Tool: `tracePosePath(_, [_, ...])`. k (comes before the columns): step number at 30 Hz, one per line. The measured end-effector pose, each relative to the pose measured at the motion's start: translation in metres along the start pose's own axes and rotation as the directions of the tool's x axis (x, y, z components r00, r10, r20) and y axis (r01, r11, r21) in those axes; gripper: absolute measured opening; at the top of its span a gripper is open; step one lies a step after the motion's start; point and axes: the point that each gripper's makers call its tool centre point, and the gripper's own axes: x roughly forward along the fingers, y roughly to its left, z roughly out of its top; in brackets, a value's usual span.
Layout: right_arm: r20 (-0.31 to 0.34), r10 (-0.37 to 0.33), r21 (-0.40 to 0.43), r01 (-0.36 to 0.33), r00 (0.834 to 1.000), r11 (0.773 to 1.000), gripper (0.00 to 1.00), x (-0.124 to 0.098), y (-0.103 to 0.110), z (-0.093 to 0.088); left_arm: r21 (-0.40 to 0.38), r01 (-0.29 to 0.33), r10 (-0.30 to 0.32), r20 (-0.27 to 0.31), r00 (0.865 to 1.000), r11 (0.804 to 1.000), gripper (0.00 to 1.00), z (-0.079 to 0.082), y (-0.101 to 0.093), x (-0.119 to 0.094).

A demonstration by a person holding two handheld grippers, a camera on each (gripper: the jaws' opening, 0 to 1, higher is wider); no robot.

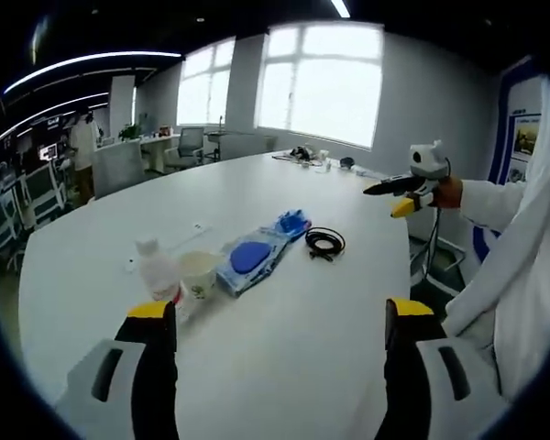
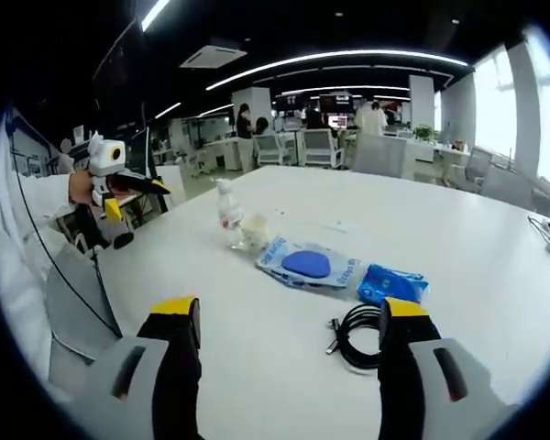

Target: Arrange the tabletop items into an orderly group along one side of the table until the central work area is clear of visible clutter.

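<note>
Left gripper view shows the left gripper (image 1: 280,325) with jaws apart and empty above the table (image 1: 284,367), facing a bottle (image 1: 156,270), cup (image 1: 199,273), blue pack (image 1: 257,255) and cable (image 1: 325,242) lying mid-table. The right gripper (image 2: 289,325) is likewise apart and empty, nearest the cable. No item is grasped yet; judging by this, the next move is closing on 1 item and carrying it to an edge.

On the white table (image 2: 495,247) you have one clear plastic bottle (image 2: 228,214), one paper cup (image 2: 254,232) just at its 3 o'clock, one wet-wipes pack (image 2: 310,265) with a blue lid, one blue crumpled packet (image 2: 390,283) and one coiled black cable (image 2: 359,335) at 5 o'clock of the group; five loose items in all, plus one far cluster of small things (image 1: 312,156) at the table's 12 o'clock edge, too small to count
</note>
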Motion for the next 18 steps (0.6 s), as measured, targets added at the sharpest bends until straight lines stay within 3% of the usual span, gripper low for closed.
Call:
tracePosePath(9, [-0.027, 0.017, 0.026, -0.016, 0.999, 1.000, 0.81, -0.018, -0.004, -0.032, -0.041, -0.033, 0.033, -0.008, 0.999, 0.999, 0.97, -0.022, -0.023, 0.003])
tracePosePath(18, [-0.052, 0.049, 0.053, -0.046, 0.997, 0.998, 0.81, -0.015, 0.000, -0.057, -0.066, -0.062, 0.061, -0.014, 0.998, 0.996, 0.97, -0.035, -0.036, 0.003])
